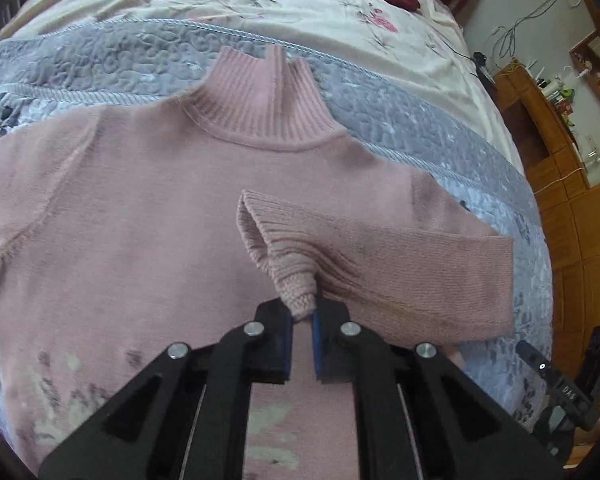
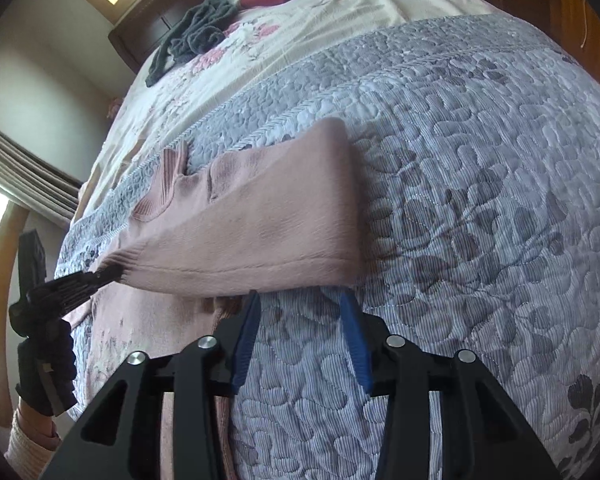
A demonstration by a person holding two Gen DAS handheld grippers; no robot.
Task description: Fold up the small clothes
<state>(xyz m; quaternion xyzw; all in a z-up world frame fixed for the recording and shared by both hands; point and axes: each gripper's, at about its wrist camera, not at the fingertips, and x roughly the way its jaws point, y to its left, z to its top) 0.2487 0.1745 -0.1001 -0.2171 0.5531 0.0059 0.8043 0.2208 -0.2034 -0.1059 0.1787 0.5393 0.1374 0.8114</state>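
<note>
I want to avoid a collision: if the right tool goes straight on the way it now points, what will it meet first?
Most likely the folded pink sleeve lying across just beyond the open right tool. Below the tool there is only the grey quilt. Depth is unclear, so it could pass over the sleeve.

Sweater [image 1: 148,216] lies flat on quilt [image 1: 440,136], collar [image 1: 260,100] toward the far end of the bed. Right sleeve [image 1: 400,256] folded across the body; cuff [image 1: 296,288] in left gripper [image 1: 302,320]. Right gripper [image 2: 296,308] beside the sleeve.

Dusty-pink sweater [image 1: 148,208] — on a grey-lilac, leaf-patterned quilt [image 2: 480,208].
</note>
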